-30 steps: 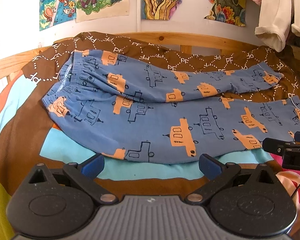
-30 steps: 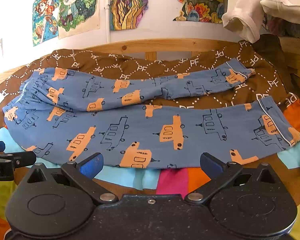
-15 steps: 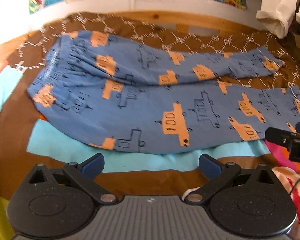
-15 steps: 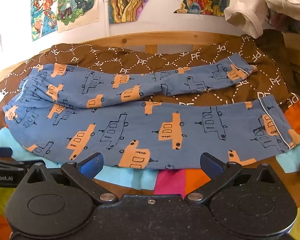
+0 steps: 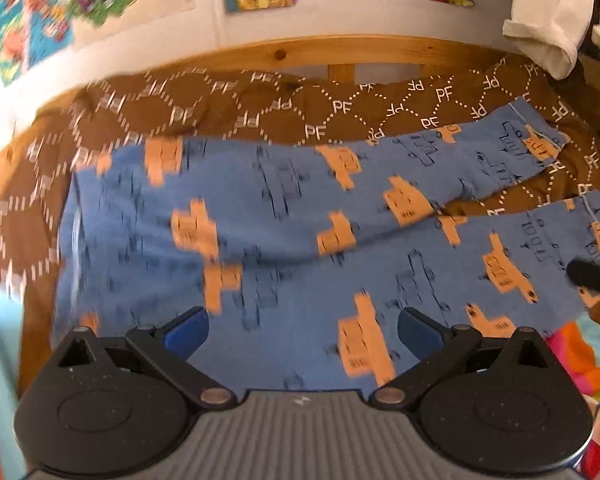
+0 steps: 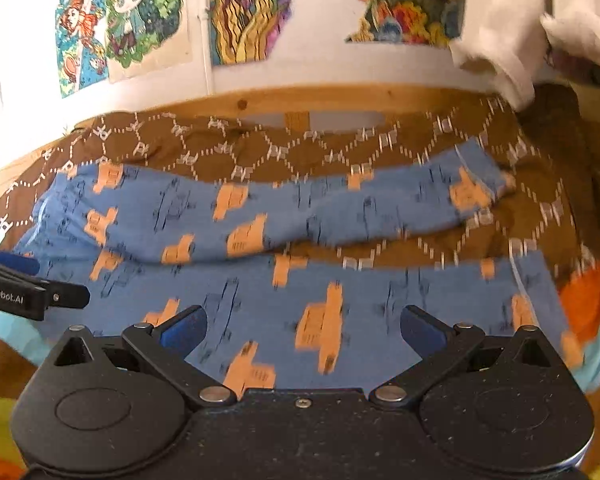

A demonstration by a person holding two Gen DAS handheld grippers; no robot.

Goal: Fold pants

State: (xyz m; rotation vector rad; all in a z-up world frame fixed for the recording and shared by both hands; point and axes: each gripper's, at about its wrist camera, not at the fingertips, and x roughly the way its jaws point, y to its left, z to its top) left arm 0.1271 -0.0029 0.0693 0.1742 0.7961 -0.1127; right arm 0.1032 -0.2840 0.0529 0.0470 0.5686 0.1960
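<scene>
Blue pants with orange and dark prints (image 5: pixel 284 240) lie flat across the bed, waist at the left, both legs running right and spread apart. They also show in the right wrist view (image 6: pixel 340 292). My left gripper (image 5: pixel 302 330) is open and empty, low over the near leg close to the waist. My right gripper (image 6: pixel 302 330) is open and empty, over the near leg further right. Each gripper's tip shows at the edge of the other's view: the right one (image 5: pixel 592 276) and the left one (image 6: pixel 36 294).
A brown patterned blanket (image 5: pixel 340 108) covers the far side of the bed against a wooden bed rail (image 5: pixel 340 50). A multicoloured sheet (image 5: pixel 580 352) lies at the near edge. White garments (image 6: pixel 512 32) hang at the upper right. Posters are on the wall.
Both grippers have moved forward and down over the near leg of the pants. The pants lie as before. Both grippers stay open.
</scene>
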